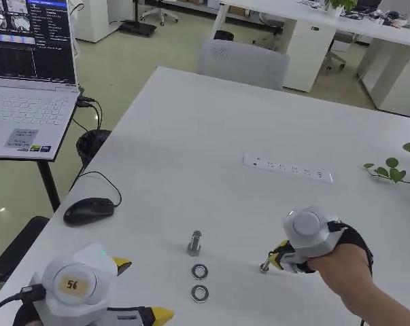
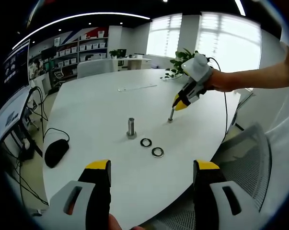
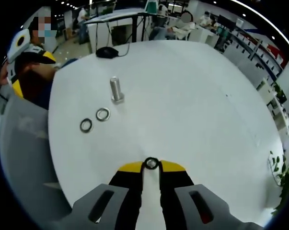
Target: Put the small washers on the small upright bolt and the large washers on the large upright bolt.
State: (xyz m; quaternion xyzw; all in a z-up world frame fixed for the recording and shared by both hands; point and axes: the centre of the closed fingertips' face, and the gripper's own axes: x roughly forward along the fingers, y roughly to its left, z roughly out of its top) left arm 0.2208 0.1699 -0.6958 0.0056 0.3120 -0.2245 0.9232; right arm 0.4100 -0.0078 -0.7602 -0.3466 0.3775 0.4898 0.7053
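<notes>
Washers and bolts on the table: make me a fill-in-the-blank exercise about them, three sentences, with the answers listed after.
1. Beside the large bolt, ____ large washers lie flat on the table.
2. The right gripper is shut on a small washer, while the left gripper is ____.
3. The large bolt stands ____ on the table.
Missing words: two; open; upright.

1. The left gripper (image 1: pixel 142 288) is showing a white body, black jaws tipped yellow, an orange label (image 1: pixel 71 285) reading 56, and a black cable (image 1: pixel 7 303).
2. The right gripper (image 1: pixel 277 257) is showing a pale grey rounded cap.
3. The right hand (image 1: pixel 337 269) is wearing a black strap (image 1: pixel 355 239).
</notes>
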